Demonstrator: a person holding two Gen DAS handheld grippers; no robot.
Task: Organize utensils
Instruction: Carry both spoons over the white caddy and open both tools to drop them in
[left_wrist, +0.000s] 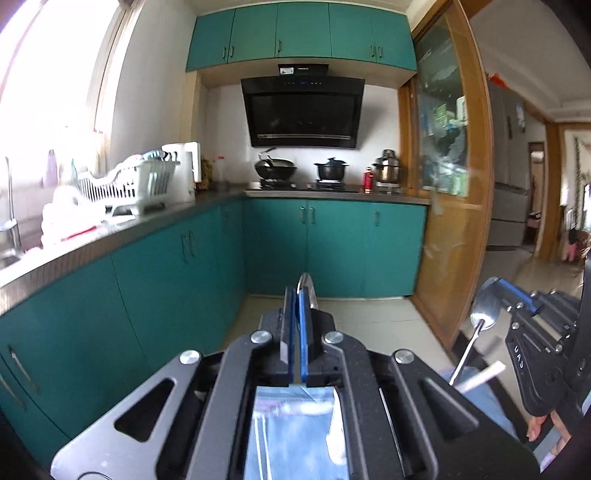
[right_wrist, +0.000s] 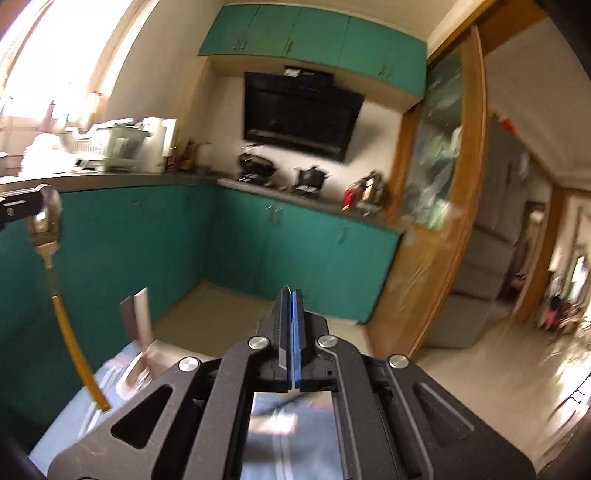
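The yellow-handled spoon (right_wrist: 46, 221) hangs in the air, pinched by its bowl in the left gripper (left_wrist: 298, 291). The jaws are pressed all the way together on it. In the left wrist view only the bowl's edge shows past the fingertips. From the right wrist view the metal neck and yellow handle drop downward below that gripper.

A second spoon (left_wrist: 484, 312) sits with the top of its bowl at the fingertips of the right gripper (left_wrist: 496, 286), and its thin metal handle slants down beneath. That gripper's jaws are also fully together. In the left wrist view they appear to clamp the bowl's tip, though the gripper's own camera shows nothing poking out between the fingers. The right gripper is beside the left one, to its right, and the two are well apart.

That makes two spoons, one in each of the two grippers. Between the grippers and lower down stands one flat pale strip (right_wrist: 136, 317). What holds it cannot be made out.

To the left of both grippers a dark counter (left_wrist: 147, 225) runs over teal cabinets (left_wrist: 332, 243), and one white dish rack (left_wrist: 125, 182) stands on it. Far ahead of the fingertips are one wok (left_wrist: 275, 170), one black lidded pot (left_wrist: 331, 170), one red bottle (left_wrist: 368, 180) and one steel pot (left_wrist: 388, 168). They stand in a row under a single black range hood (left_wrist: 303, 110).
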